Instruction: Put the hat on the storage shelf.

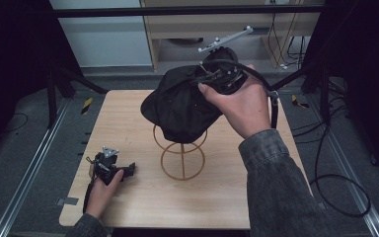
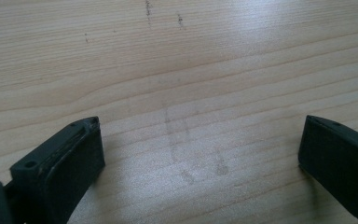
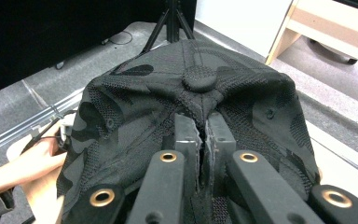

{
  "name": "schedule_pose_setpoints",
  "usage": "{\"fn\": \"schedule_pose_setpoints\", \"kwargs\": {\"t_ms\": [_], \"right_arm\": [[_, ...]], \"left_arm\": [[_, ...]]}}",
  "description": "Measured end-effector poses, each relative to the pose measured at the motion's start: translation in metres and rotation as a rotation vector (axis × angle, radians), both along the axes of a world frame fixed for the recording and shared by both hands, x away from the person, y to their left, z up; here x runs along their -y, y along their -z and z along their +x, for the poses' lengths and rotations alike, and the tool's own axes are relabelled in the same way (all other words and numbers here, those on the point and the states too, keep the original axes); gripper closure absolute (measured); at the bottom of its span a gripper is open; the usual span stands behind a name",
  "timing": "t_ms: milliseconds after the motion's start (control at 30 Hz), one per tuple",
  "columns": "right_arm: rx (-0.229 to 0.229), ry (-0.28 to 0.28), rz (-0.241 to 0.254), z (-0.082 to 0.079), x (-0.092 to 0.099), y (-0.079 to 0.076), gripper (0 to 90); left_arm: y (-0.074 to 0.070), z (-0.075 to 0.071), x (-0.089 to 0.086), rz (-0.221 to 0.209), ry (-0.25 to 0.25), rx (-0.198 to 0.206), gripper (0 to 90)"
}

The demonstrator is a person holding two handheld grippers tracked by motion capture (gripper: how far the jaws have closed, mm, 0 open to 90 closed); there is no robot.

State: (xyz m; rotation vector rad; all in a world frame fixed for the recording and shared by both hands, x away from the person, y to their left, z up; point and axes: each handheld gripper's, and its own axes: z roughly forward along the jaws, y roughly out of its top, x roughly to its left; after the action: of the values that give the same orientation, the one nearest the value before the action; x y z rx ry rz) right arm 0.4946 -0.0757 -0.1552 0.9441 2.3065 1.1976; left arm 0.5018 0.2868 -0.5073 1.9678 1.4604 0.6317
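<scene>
Cap: black fabric baseball cap (image 1: 180,106) with a faint camouflage weave and a round button on its crown (image 3: 199,78); it hung over the top of the wire stand, tilted, with its crown bunched up toward the far right of the stand.
Table: pale wooden tabletop (image 1: 128,123) with visible grain, under the stand; faint scuff marks showed on it in the left gripper view (image 2: 177,60).
Right hand: a hand (image 1: 242,106) in a grey denim sleeve, raised above and to the right of the stand, wrapped round the right gripper.
Stand: thin tan wire stand (image 1: 182,155) made of a round base ring and crossing hoops, upright near the middle of the table; its upper part was hidden under the cap.
Right gripper: black two-jaw tool (image 3: 204,140) at the cap's crown, above the stand; its jaws were pressed together with a pinch of the cap's cloth clamped between them, just below the button.
Left hand: a hand (image 1: 103,190) resting on the table well to the left of the stand, nearer the person.
Left gripper: black two-jaw tool (image 2: 200,154) lying low over the bare wood, left of the stand; its jaws stood wide apart with nothing between them, well clear of the cap.
Plate: grey three-cornered plate (image 1: 110,151) on top of the left gripper.
</scene>
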Motion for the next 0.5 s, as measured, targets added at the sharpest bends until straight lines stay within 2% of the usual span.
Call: {"fn": "schedule_pose_setpoints", "kwargs": {"t_ms": [500], "right_arm": [[-0.022,-0.024,-0.002,-0.0025,-0.0074,0.0070,86.1]], "left_arm": [[0.0000,0.0001,0.0003,0.000,0.003,0.000,0.0]]}}
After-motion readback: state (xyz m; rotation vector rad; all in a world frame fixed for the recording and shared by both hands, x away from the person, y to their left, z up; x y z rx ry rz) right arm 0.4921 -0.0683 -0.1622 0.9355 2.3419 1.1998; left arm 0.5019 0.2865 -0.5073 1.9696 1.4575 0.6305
